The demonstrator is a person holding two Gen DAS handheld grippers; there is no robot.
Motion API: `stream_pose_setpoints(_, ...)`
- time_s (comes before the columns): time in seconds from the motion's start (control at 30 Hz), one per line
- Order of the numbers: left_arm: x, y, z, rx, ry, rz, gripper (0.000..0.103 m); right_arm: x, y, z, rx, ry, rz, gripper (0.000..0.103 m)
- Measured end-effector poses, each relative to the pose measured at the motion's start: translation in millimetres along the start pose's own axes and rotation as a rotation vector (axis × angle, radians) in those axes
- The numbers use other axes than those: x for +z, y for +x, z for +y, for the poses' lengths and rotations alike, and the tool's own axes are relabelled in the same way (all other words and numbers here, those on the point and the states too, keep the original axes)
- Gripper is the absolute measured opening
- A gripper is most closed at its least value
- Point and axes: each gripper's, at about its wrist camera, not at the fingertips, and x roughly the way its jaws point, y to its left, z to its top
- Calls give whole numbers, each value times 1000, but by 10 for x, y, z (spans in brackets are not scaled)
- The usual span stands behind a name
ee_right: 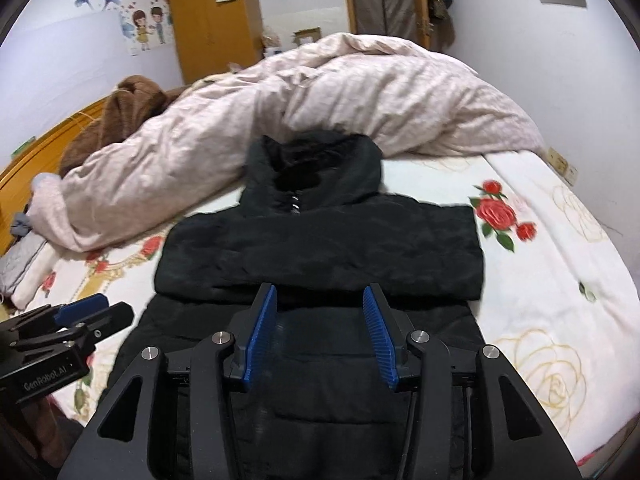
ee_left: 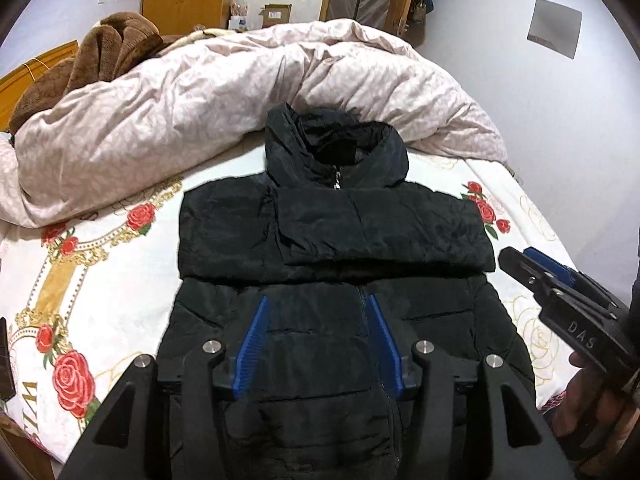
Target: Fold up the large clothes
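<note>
A black hooded puffer jacket lies flat on the bed, hood away from me, both sleeves folded across the chest; it also shows in the right wrist view. My left gripper is open and empty, held above the jacket's lower front near the zipper. My right gripper is open and empty, above the jacket just below the folded sleeves. The right gripper also shows in the left wrist view at the jacket's right side. The left gripper shows in the right wrist view at the jacket's left side.
The bed sheet is white with red roses. A rumpled pink duvet is piled behind the hood. A brown blanket lies at the far left. A wooden wardrobe and door stand behind.
</note>
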Motion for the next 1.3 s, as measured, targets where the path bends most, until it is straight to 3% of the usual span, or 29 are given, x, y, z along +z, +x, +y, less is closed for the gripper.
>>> stream_pose_setpoints(0.27,376,13,148,8,8,-33,60,405,241,198,15,-140,-3,46)
stream_pose_setpoints(0.47,777,375,278,28,8,-21,61,832,665,-61,68,-86,50,46)
stream_pose_setpoints(0.6,1045,742,314,33,19,6,61,1090,978,-248,83,-25,70,46)
stream_pose_setpoints(1.03,1996,2115,473,34,-2,60,63,1712,2317,-771,20,-33,172,46)
stream_pose_setpoints(1.3,2446,3054,527,82,2,89,63,2024,3232,-928,-26,-73,223,46)
